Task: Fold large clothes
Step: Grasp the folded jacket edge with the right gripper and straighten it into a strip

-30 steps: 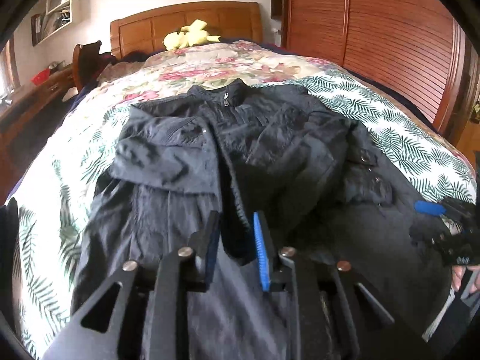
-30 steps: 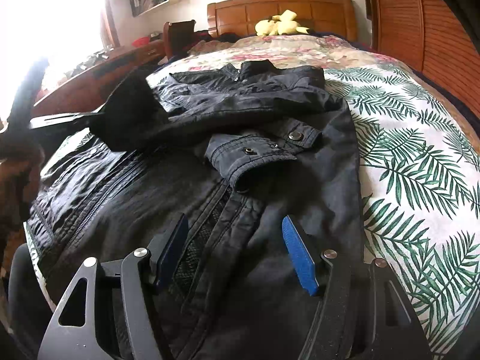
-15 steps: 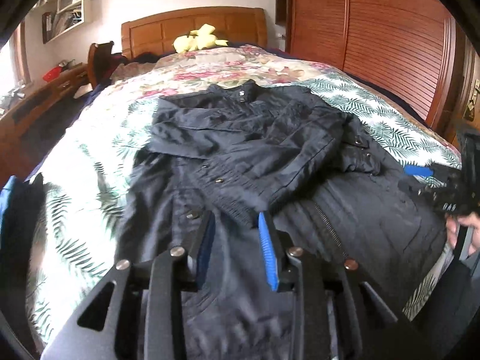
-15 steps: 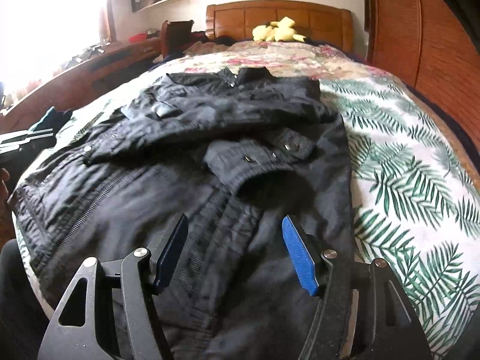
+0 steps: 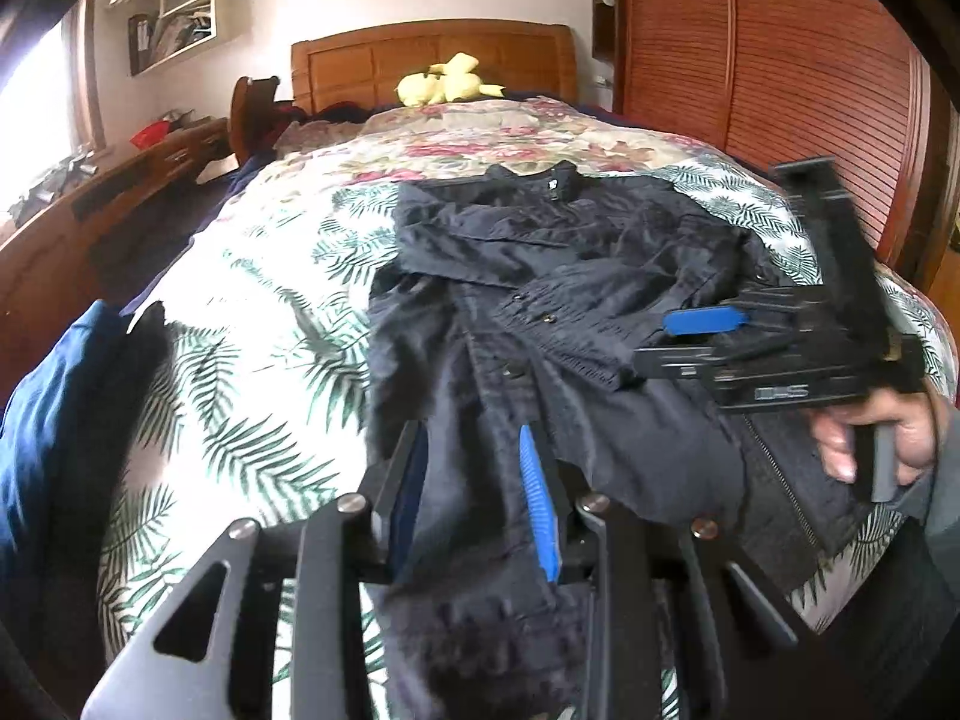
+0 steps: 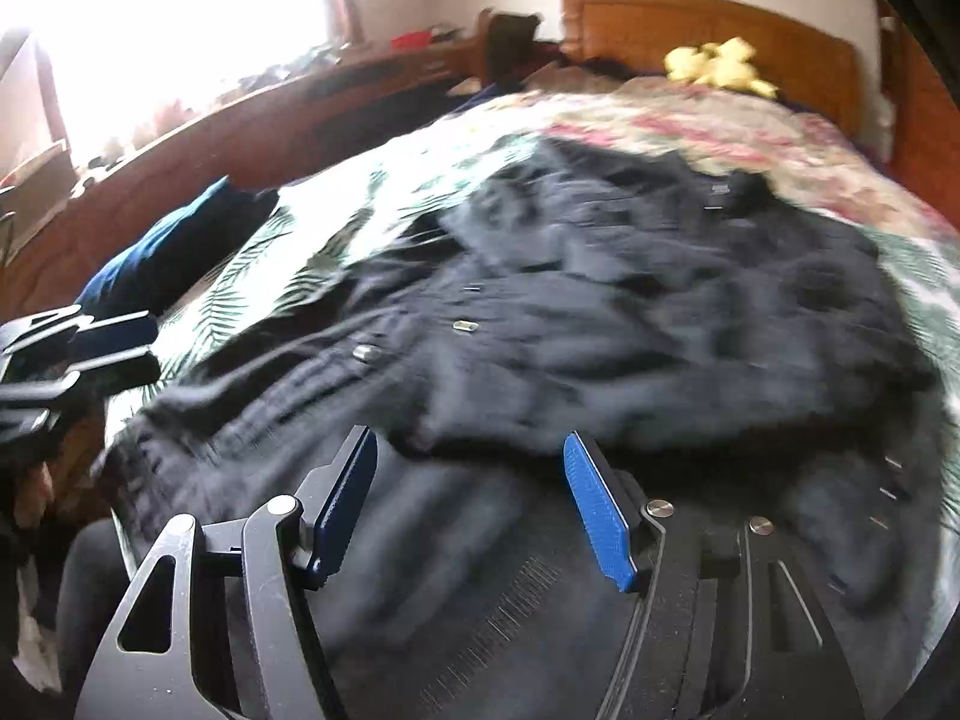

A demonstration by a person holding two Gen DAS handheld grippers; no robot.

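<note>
A dark jacket [image 5: 570,276] lies front up on the bed, collar toward the headboard, both sleeves folded in across its chest. My left gripper [image 5: 471,429] hovers over the jacket's lower left part. Its jaws stand a little apart, fabric shows below the gap, and the pads press on nothing. My right gripper [image 6: 468,435] is open above the jacket's [image 6: 600,312] lower front, and that view is blurred by motion. In the left wrist view the right gripper [image 5: 678,339] is over the jacket's right side, held by a hand [image 5: 870,432]. The left gripper [image 6: 138,348] shows at the far left of the right wrist view.
The bed cover [image 5: 258,324] has a palm-leaf and flower print. A blue cloth [image 5: 36,420] lies at the bed's left edge. A yellow plush toy [image 5: 447,81] sits by the wooden headboard [image 5: 432,48]. A wooden wardrobe [image 5: 780,60] stands at the right and a low dresser [image 5: 90,204] at the left.
The sleeve that hung at the left gripper now lies across the jacket. The left gripper slid to the jacket's left side, its jaws slightly wider. The right gripper swung left over the jacket.
</note>
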